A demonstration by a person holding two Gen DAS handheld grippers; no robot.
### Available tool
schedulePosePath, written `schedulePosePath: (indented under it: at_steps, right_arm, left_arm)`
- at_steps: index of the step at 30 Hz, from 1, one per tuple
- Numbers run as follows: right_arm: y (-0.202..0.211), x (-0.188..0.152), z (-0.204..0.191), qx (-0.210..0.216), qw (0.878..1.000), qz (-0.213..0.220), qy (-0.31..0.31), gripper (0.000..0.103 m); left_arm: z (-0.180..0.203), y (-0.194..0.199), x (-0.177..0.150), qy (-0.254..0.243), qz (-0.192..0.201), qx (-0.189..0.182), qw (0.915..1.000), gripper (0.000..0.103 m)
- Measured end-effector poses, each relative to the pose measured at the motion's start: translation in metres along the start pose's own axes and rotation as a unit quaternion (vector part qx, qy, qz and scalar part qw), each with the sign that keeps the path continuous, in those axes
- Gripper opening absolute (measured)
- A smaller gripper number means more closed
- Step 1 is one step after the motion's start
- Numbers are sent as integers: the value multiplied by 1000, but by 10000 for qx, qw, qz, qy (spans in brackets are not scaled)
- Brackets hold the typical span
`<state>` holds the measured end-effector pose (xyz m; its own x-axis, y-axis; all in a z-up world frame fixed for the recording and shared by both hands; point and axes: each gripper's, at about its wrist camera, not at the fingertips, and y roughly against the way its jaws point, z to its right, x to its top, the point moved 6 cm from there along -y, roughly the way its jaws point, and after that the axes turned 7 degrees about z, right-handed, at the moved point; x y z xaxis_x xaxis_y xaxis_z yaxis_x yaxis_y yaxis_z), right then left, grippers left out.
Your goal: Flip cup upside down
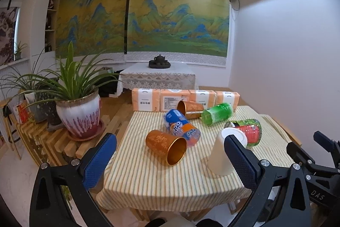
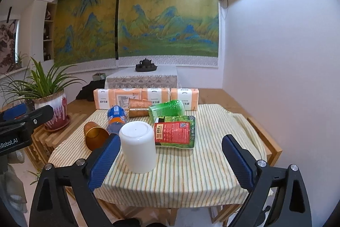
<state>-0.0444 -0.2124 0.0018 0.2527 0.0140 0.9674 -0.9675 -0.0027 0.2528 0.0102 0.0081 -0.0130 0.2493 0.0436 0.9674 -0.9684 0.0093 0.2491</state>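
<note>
**White cup sits bottom up on the striped cloth**

Closest to us are our two grippers. Our right gripper (image 2: 170, 161) has its blue fingers (image 2: 104, 163) spread wide apart and holds nothing. Our left gripper (image 1: 170, 163) is spread wide too, and it is empty as well.

The white cup (image 2: 138, 147) is the thing to find everything by. It stands upside down on the striped tablecloth (image 2: 180, 180), with its flat bottom facing up (its open mouth is down on the cloth). It sits between the right gripper's fingers, much closer to the left one, but we cannot tell if that finger touches it.

Just behind the cup lies a green and red bottle (image 2: 175, 131) on its side. To the left of the cup lies a shiny orange cup (image 2: 94, 135), tipped over. Between them, behind the cup, lies a blue and orange bottle (image 2: 116, 118). Farther behind the cup are a green bottle (image 2: 166, 110), another orange cup (image 2: 138, 109) and some orange tissue packs (image 2: 146, 97).
</note>
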Motion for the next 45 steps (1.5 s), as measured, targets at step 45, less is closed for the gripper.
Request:
schedulePosePath:
  at_steps: [45]
  right_arm:
    - [15, 1, 2, -226, 9995, 219, 42, 95]
  left_arm:
    - [7, 4, 0, 42, -95, -5, 9999, 102]
